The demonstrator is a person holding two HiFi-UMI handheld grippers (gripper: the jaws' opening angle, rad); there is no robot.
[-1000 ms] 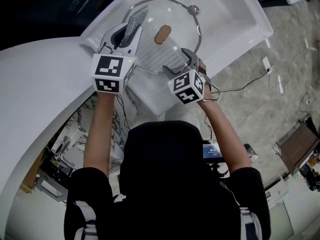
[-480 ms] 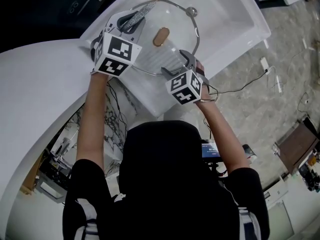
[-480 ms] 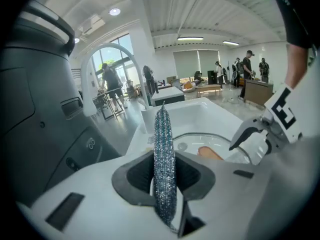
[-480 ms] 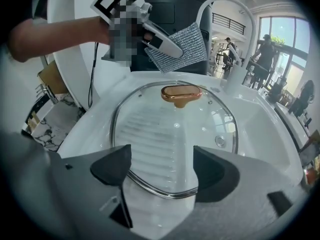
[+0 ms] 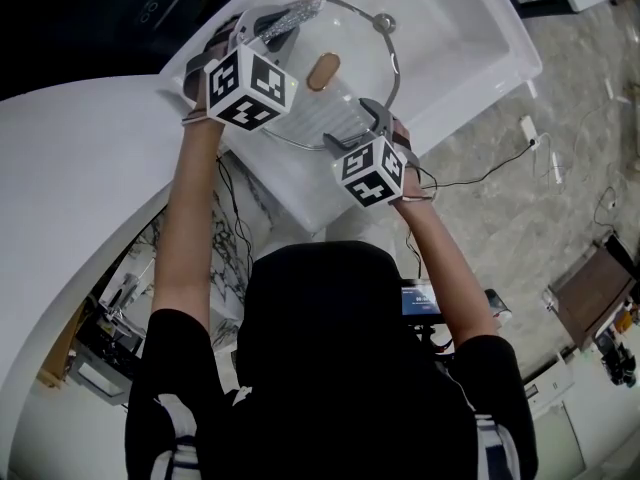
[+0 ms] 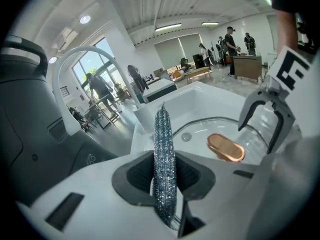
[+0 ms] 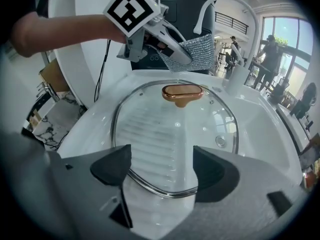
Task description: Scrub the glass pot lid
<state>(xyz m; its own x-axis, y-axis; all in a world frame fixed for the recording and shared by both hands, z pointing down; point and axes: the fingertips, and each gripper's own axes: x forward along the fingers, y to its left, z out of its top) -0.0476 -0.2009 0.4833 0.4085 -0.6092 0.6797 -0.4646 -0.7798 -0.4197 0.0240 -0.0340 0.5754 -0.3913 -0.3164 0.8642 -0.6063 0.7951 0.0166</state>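
Observation:
The glass pot lid (image 5: 352,46) with a copper-brown knob (image 5: 324,71) lies in the white sink (image 5: 470,38). My left gripper (image 5: 268,28) hangs over the lid's far left rim, shut on a glittery silver scrub cloth (image 5: 292,14). In the left gripper view the cloth (image 6: 164,149) stands edge-on between the jaws, the knob (image 6: 226,147) beyond it. My right gripper (image 5: 366,118) is at the lid's near rim, open. In the right gripper view the lid (image 7: 175,129) runs its rim between the spread pads (image 7: 114,166); the left gripper (image 7: 170,46) and cloth (image 7: 197,51) hover behind the knob (image 7: 182,92).
A curved white faucet (image 6: 82,64) rises at the sink's far side, and the drain (image 7: 220,141) shows through the glass. A wide white counter (image 5: 90,188) curves to the left. Cables and gear lie on the floor at the right (image 5: 540,138). People stand far off in the room.
My left gripper carried the scrub cloth away from me, from the lid's near-left part to its far-left rim, and turned. The right gripper and lid stayed put.

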